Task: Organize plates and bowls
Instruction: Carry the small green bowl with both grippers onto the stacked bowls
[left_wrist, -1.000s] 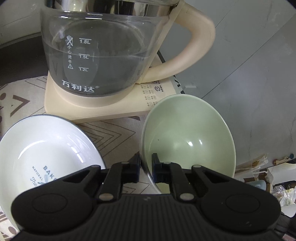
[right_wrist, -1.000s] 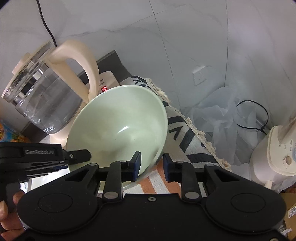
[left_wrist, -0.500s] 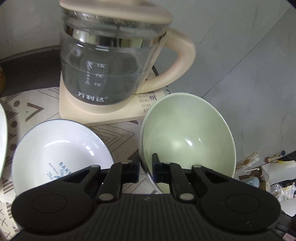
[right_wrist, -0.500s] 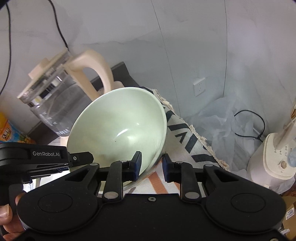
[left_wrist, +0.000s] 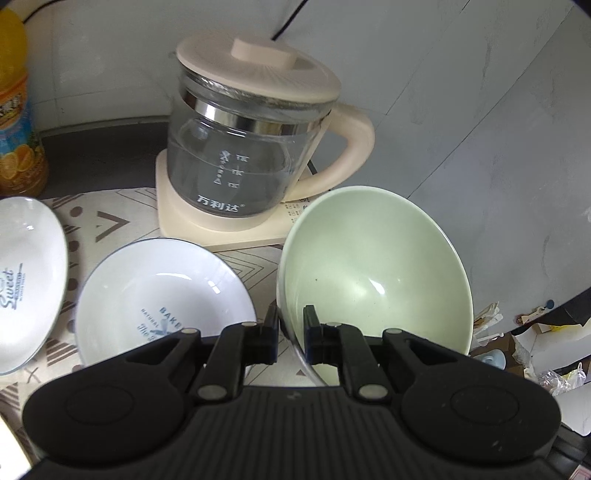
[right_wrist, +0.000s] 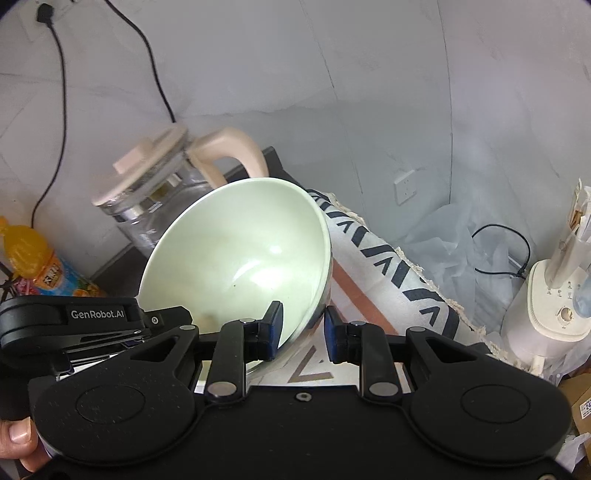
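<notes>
1. Pale green glazed ceramic bowl (left_wrist: 373, 273): held tilted in the air ahead of both claws, to the right of the white shallow bowl with blue lettering (left_wrist: 162, 291). By its look rigid, smooth, breakable and fairly heavy; the rim is the best hold.
2. Left claw (left_wrist: 290, 334): nearly closed, pinching the near rim.
3. Right claw (right_wrist: 303, 330): jaws partly apart, straddling the rim; the right pad stands clear of the wall, so no firm grip.
4. Second white lettered dish (left_wrist: 26, 280): cut off at the left edge.
5. Hidden: the green bowl's underside and foot; the glass kettle with cream lid (left_wrist: 255, 147) is blurred in the right view.
</notes>
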